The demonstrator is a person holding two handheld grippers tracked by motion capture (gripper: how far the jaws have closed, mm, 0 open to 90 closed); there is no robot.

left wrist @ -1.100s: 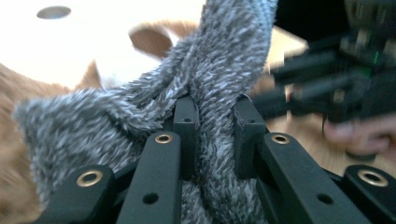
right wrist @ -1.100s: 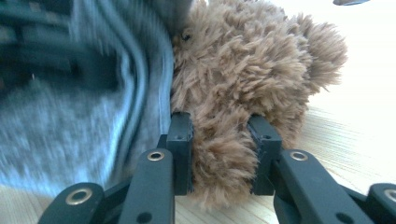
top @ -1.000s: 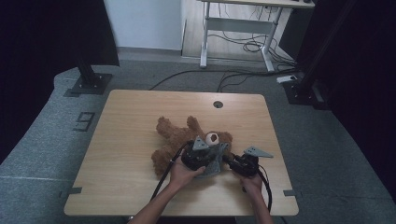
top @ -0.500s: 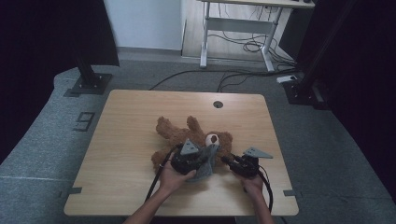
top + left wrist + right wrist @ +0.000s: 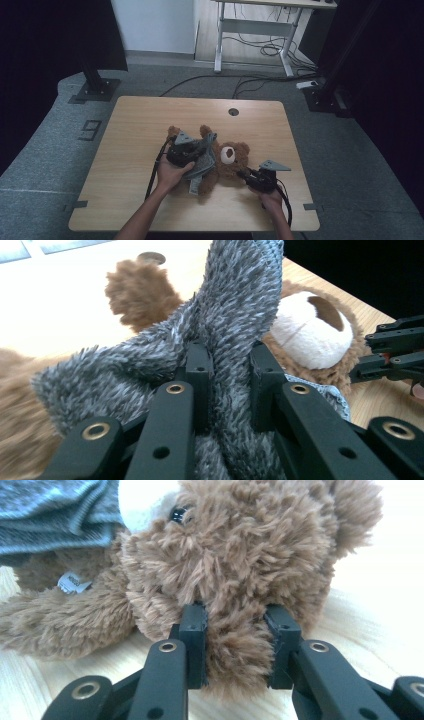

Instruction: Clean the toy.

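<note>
**Both tools clamped on the teddy bear and its garment**

The left tool [image 5: 227,365] pinched a fold of the fuzzy grey knit garment [image 5: 235,305], raised above the table. The right tool [image 5: 235,630] gripped a tuft of the brown plush teddy bear [image 5: 240,550] at its head. The bear lay on its back near the middle of the light wooden table [image 5: 135,125], the garment draped over its body.

Only readable thing here is a big "9" marked on the grey floor mat [image 5: 91,131], just left of the counter [image 5: 140,120]. The teddy bear's little sewn-in tag [image 5: 74,583] has print on it, but it's too small to read.
</note>
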